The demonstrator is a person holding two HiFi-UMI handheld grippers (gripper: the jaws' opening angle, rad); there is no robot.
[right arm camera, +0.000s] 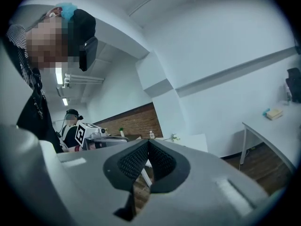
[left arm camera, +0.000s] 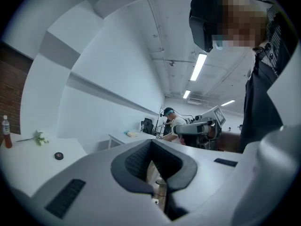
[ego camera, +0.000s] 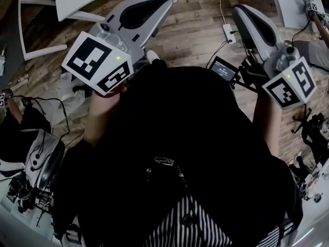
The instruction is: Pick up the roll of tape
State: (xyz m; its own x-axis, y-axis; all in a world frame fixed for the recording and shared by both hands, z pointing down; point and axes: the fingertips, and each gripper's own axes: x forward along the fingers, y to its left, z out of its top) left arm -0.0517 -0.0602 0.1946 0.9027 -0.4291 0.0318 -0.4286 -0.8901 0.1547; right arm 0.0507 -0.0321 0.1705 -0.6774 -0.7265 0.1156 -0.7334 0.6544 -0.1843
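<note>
Though tiny and distant, roll of tape [left arm camera: 59, 156]; left tongs [left arm camera: 150, 142], right tongs [right arm camera: 148, 142] closed, empty.

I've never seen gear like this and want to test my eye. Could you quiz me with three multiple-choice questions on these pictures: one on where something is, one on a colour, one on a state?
1. Where is the roll of tape?
A. on the white table
B. held in a gripper
C. on the wooden floor

2. What colours are the squares on the marker cube?
A. red and yellow
B. black and white
C. blue and green

3. How do the jaws of the right gripper stand?
A. wide apart
B. closed on the tape
C. together, with nothing between

Answers:
1 A: the left gripper view shows it lying there, not far from a bottle.
2 B: the head view shows this plainly.
3 C: in the right gripper view the jaw tips meet and nothing is between them.
</note>
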